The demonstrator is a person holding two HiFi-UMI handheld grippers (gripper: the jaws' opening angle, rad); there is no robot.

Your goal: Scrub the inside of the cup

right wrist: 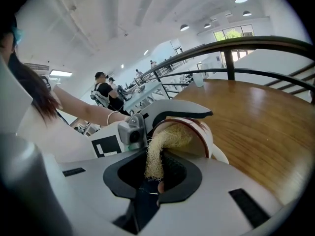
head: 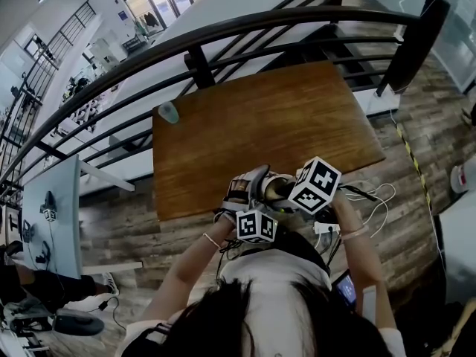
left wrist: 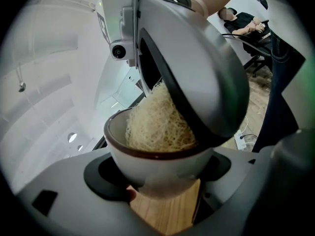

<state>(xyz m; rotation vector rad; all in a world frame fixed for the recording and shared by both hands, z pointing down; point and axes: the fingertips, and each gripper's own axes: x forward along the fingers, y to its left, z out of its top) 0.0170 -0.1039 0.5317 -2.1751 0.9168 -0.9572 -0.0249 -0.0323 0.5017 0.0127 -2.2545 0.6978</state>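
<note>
A white cup [left wrist: 157,167] with a brown rim is held tilted above the near edge of the wooden table [head: 260,117], and my left gripper [left wrist: 160,183] is shut on its lower body. A pale straw-coloured loofah scrubber [left wrist: 157,124] fills the cup's inside. My right gripper [right wrist: 155,173] is shut on the tail of the loofah [right wrist: 156,156], whose front end sits inside the cup [right wrist: 205,137]. In the head view both grippers meet at the cup [head: 274,189], the left gripper [head: 249,199] below-left of it and the right gripper [head: 297,192] to its right.
A small pale green container [head: 169,112] stands at the table's far left corner. A dark metal railing [head: 223,28] curves behind the table. Cables and a power strip [head: 372,195] lie on the floor at the right. People sit at desks in the background.
</note>
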